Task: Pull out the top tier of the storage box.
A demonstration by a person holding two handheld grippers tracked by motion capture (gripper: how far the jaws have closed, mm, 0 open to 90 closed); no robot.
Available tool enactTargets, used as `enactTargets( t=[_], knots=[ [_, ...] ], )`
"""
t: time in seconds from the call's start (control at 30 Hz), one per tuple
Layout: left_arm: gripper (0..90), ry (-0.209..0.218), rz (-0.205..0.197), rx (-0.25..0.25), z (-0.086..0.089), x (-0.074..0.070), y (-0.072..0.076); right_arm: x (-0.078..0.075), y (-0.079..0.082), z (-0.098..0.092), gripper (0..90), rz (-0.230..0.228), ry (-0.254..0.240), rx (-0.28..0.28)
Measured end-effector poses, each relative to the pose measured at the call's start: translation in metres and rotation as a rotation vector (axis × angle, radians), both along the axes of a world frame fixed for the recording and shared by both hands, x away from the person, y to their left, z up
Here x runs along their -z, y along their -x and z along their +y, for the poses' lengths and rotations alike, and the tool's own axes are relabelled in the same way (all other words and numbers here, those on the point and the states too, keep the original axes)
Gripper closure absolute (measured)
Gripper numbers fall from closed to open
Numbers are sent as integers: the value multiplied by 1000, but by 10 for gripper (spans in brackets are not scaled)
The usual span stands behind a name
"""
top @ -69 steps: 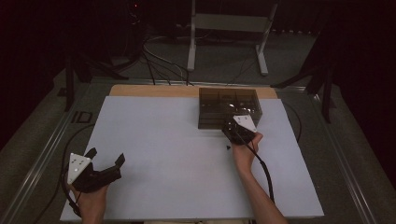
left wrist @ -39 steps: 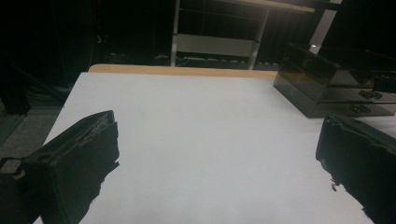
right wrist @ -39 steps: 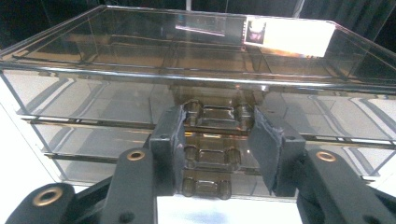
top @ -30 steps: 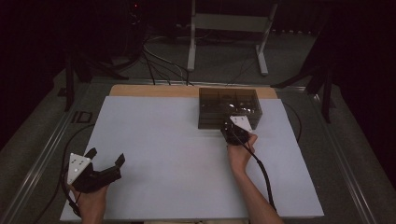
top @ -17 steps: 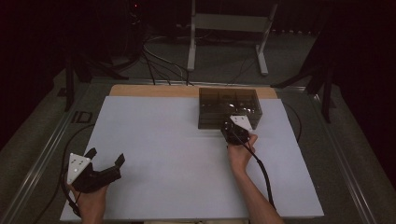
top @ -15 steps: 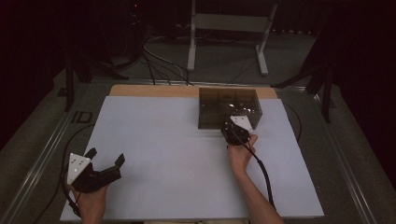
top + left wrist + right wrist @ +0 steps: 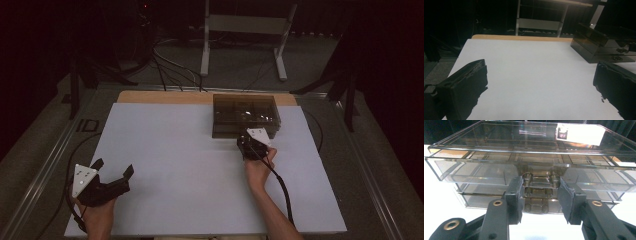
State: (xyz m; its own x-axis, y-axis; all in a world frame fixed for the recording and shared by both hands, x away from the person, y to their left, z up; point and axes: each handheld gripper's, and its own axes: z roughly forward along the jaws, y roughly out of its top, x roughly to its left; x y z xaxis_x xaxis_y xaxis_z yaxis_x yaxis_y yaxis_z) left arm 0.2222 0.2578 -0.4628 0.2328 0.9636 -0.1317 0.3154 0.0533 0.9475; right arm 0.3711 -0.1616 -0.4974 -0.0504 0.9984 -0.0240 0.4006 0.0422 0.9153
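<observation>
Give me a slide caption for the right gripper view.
Right gripper straddling the front latch of a smoky clear plastic organizer box.

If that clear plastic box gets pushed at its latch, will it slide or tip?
The compartment box looks light and mostly empty, so it would probably slide across the smooth white table. It sits low and wide, so tipping seems unlikely. Its thin clear walls look rigid but possibly brittle.

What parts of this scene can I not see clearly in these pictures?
- Whether the right gripper presses the latch of the clear box: in the right gripper view the jaws flank it, but any contact is hidden.
- The box's contents: glare on the lid in the right gripper view, and too small and dark in the high view.
- The left gripper: the bottom edge cuts off both jaws in the left gripper view.
</observation>
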Motion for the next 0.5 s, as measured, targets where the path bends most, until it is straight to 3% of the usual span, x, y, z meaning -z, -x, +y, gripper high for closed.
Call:
enactTargets(
  t=[0.23,0.37,0.5],
  knots=[
    [2,2,-9,-4,0,-1,1,0,7,-4,546,-5,-16,-24],
    [3,-6,-27,-11,-2,-2,3,-4,11,-9,409,-35,-26,-66],
    [3,-9,-36,-9,-5,-3,4,-11,14,-17,331,-58,-68,-134]
  ],
)
